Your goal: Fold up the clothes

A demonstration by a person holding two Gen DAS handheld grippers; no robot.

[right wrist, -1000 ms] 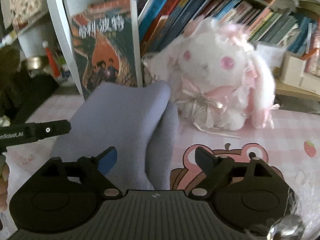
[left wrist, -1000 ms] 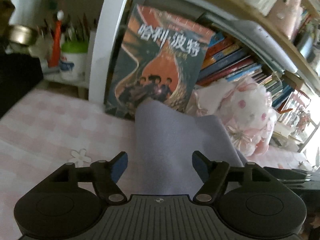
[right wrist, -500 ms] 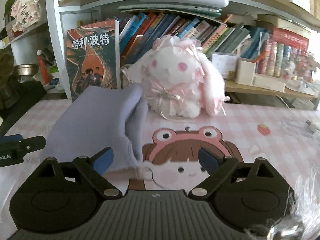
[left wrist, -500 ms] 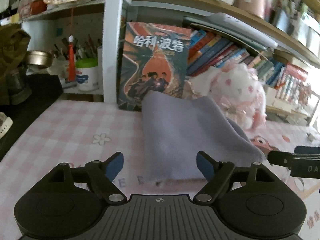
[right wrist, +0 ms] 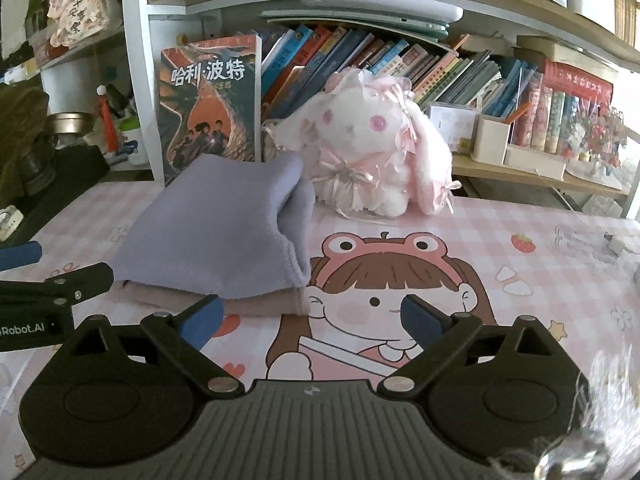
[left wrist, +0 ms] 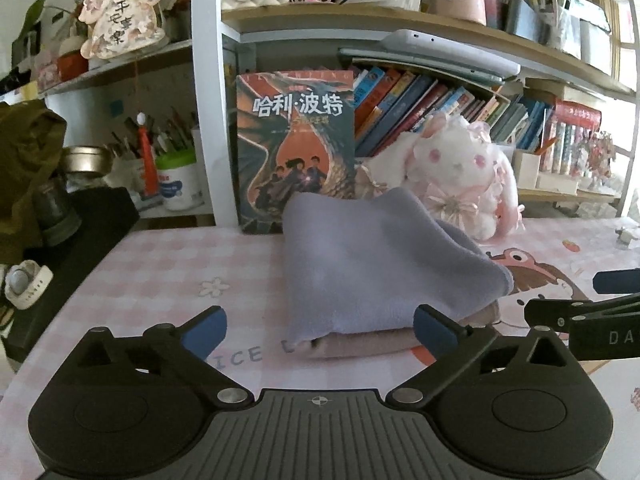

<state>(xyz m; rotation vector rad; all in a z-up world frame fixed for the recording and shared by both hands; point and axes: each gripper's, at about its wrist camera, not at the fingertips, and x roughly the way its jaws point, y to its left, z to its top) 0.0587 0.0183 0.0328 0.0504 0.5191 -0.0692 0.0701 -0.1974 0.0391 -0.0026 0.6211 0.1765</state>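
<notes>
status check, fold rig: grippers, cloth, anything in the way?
Left gripper and right gripper open, empty. Lavender cloth folded, lying on a beige folded piece. Plush bunny and book close behind the stack.

We look low across the table [left wrist: 168,264] toward the shelves from both wrists. Left view sits close behind the folded cloth [left wrist: 372,264]; right view sits just beside it. Both share cloth [right wrist: 224,232], book [left wrist: 296,140], plush [right wrist: 372,148].
</notes>
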